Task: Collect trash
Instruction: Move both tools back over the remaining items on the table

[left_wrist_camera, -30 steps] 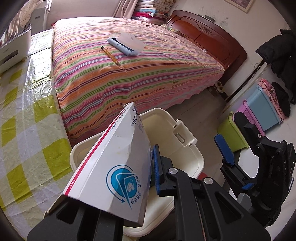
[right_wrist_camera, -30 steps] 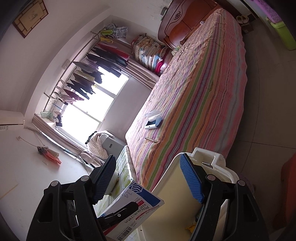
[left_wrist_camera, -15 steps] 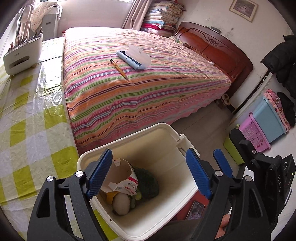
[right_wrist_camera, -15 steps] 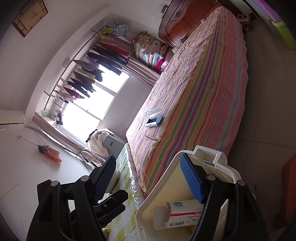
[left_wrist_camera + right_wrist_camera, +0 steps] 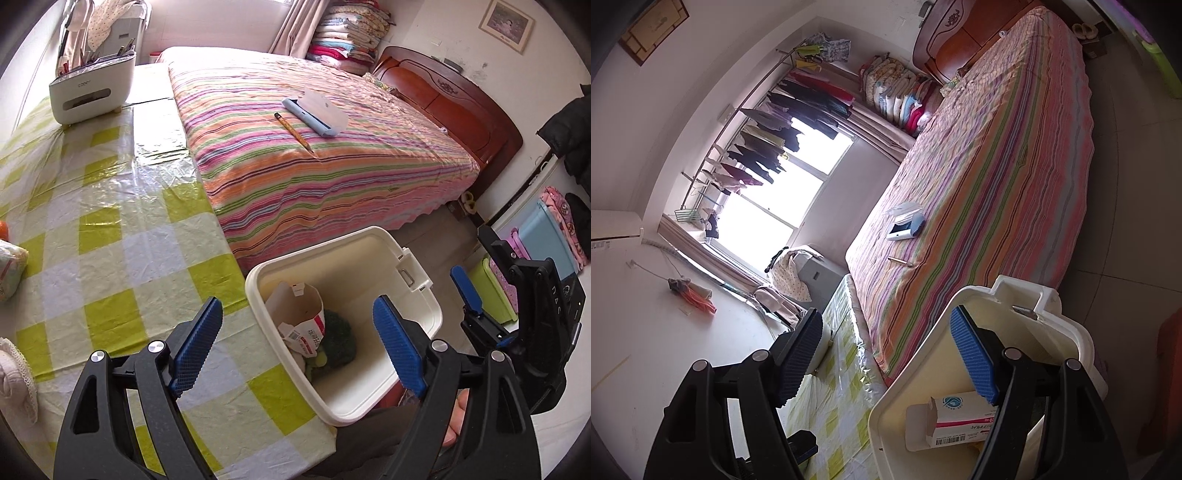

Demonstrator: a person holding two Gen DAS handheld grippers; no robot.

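Beside the table, at its near corner, stands a white bin on the floor, its lid off; inside it lies a crumpled white-and-red carton, resting against the wall nearer the table, with a dark green mass just beside it; the left tool hangs above the bin's table-side rim, its blue pads wide apart and nothing between them, the jaws having just been opening; the right tool straddles the bin's rim, one pad over the inside and one over the table, neither seen pressing on the wall, so it stands parted and holds nothing; the table carries a yellow-and-white checked cover under clear plastic, and a white caddy stands at its far end; on the striped bed lie a pencil and, near it, a pale blue case with a white sheet on it.
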